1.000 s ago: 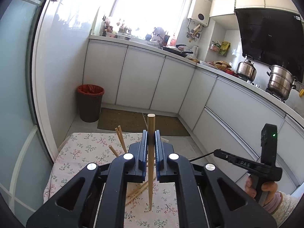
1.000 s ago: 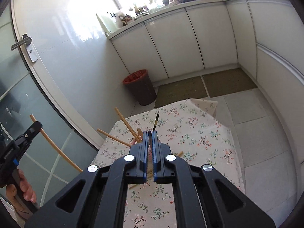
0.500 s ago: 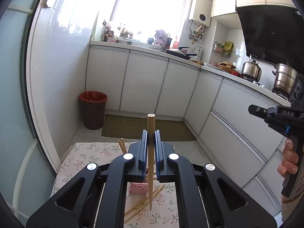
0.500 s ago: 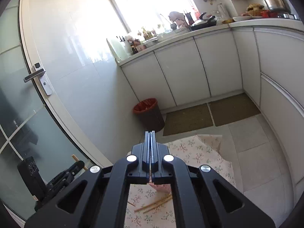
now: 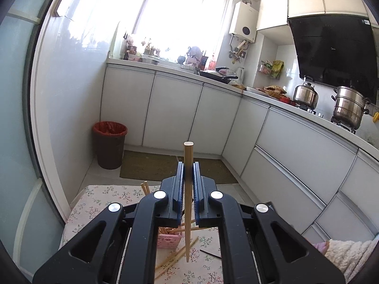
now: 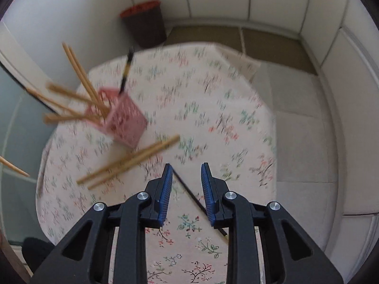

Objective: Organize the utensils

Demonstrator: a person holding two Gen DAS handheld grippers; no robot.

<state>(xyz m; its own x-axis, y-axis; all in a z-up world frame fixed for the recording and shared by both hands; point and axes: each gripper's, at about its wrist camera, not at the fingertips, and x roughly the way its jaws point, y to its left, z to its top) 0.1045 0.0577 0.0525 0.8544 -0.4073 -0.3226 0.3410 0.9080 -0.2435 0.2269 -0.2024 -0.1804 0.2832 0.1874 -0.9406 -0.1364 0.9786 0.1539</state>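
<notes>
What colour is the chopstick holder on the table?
Pink, with cut-out holes: the chopstick holder shows best in the right wrist view.

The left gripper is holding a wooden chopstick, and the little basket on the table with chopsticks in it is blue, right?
Not quite. The basket is pink, as the right wrist view shows. The left gripper does hold a wooden chopstick.

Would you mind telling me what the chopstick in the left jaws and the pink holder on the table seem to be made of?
The chopstick looks like bamboo or light wood: pale tan, matte, with a plain cut end. The pink holder seems to be moulded plastic, judging by its even colour and perforated walls, though blur leaves that uncertain.
</notes>
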